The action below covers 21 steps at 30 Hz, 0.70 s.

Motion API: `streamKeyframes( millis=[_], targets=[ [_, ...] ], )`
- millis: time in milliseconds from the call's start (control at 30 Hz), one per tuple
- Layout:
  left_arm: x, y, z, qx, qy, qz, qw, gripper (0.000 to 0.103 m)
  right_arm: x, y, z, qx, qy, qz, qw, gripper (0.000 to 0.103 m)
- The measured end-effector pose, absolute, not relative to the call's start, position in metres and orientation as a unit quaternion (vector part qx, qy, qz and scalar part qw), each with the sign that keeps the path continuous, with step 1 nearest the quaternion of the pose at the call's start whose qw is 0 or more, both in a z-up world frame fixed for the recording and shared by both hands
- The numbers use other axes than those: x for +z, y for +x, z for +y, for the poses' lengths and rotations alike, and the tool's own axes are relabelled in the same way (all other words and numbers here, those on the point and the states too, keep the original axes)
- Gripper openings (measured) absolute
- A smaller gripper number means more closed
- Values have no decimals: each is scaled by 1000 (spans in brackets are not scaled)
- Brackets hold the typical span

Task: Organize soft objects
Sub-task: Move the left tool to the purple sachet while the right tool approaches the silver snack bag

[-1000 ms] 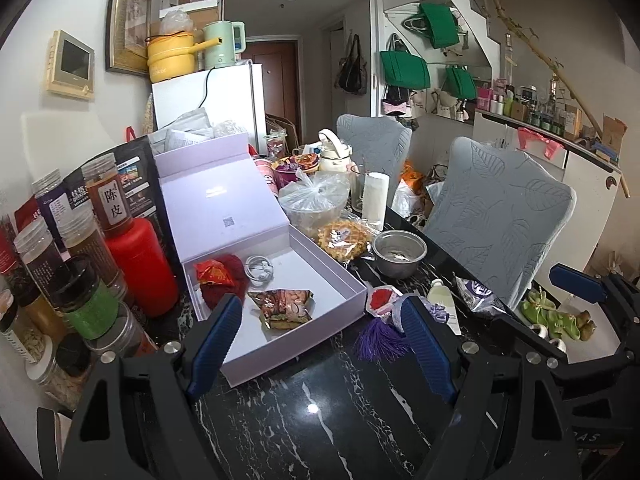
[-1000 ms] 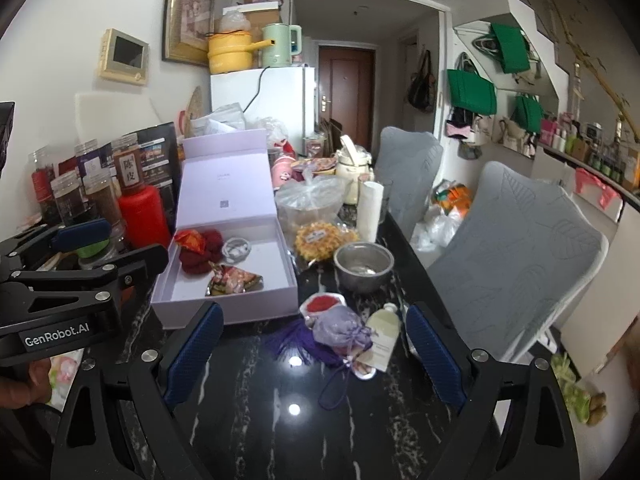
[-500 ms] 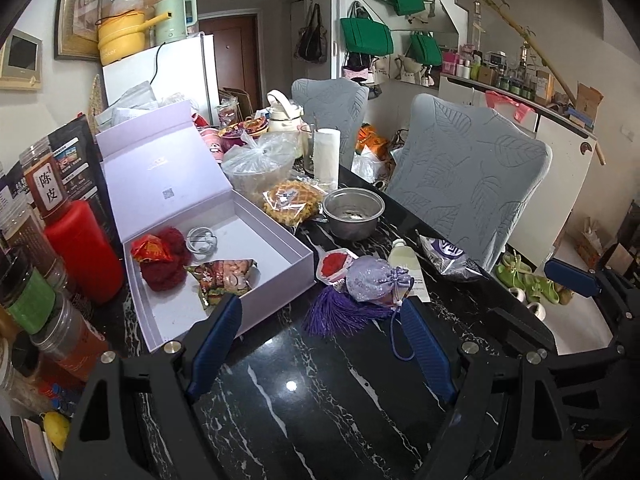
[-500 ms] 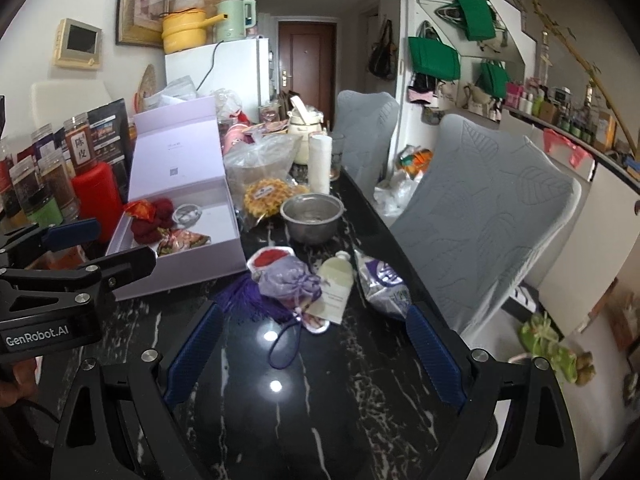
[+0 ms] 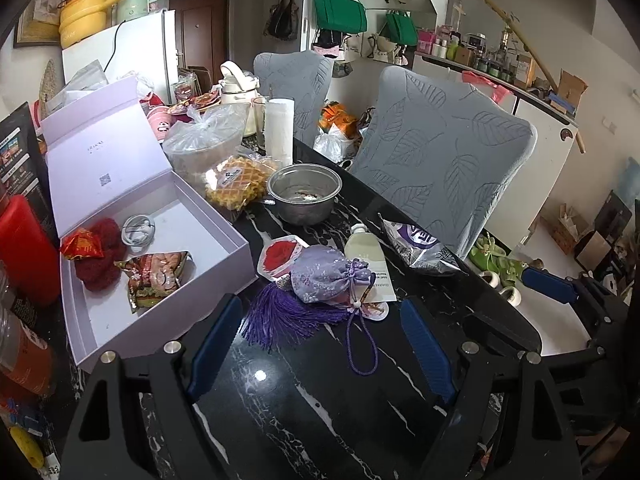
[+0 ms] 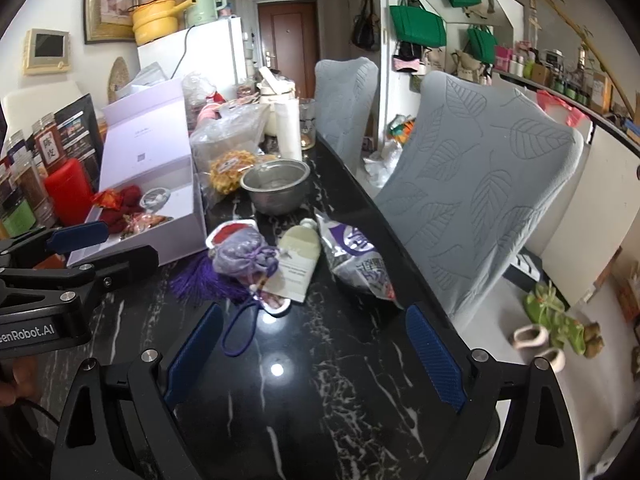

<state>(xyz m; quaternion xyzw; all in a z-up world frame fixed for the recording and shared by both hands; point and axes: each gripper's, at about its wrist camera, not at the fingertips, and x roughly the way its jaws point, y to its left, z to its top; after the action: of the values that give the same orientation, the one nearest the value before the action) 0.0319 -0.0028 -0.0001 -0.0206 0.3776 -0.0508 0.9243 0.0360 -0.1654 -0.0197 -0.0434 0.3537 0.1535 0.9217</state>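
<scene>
A lavender drawstring pouch (image 5: 324, 276) with a purple tassel (image 5: 280, 320) and cord loop lies on the black marble table, overlapping a red-and-white sachet (image 5: 276, 254) and a cream tube (image 5: 366, 252). My left gripper (image 5: 320, 310) hovers open just short of it, nothing between its fingers. To the left stands an open lilac box (image 5: 168, 316) holding a dark red knitted pouch (image 5: 100, 268) and a snack pack (image 5: 156, 276). In the right wrist view my right gripper (image 6: 314, 314) is open and empty, the pouch (image 6: 240, 254) ahead to its left and the box (image 6: 176, 240) further left.
A steel bowl (image 5: 304, 196), waffle pack (image 5: 236, 184), plastic bags and a paper roll (image 5: 280, 128) crowd the table's far end. A purple foil bag (image 5: 420, 244) lies near the right edge. Jars and a red canister (image 6: 68, 192) line the left. Grey-covered chairs (image 6: 480, 184) stand right.
Both grippers have come down and forward toward the table, and the views have swung right. The lavender pouch now lies close ahead of the left fingers. Jaw widths look unchanged.
</scene>
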Motion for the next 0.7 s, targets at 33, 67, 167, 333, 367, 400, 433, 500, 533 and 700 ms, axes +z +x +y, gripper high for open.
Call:
streamKeyframes(
  millis=[33,67,167,333,367,400,433,500,533,700],
  targets=[
    [-2,35,-5,-53,-21,380,923,82,-22,39,-167,153,-42,356,921,94],
    [-5,40,-7,-55,-20,385,921,82,-24,42,-169,151,-41,358,920,94],
    [-12,52,-13,-57,-14,398,915,82,-31,51,-173,152,-38,367,917,94],
    [-23,72,-17,-69,-18,412,908,82,-41,63,-180,147,-30,380,913,94],
    [-26,77,-18,-73,-20,417,906,82,-43,65,-182,147,-28,382,912,94],
    [-29,81,-19,-75,-20,420,904,82,-44,68,-184,148,-26,384,911,94],
    [-31,85,-19,-76,-19,423,903,82,-46,70,-185,146,-23,385,911,94],
    [-36,93,-20,-78,-20,428,900,82,-49,75,-189,141,-22,390,910,94],
    [-38,97,-20,-79,-22,431,899,82,-50,78,-190,139,-22,391,909,94],
    [-51,115,-23,-78,-18,449,890,82,-59,96,-193,137,-16,403,905,94]
  ],
)
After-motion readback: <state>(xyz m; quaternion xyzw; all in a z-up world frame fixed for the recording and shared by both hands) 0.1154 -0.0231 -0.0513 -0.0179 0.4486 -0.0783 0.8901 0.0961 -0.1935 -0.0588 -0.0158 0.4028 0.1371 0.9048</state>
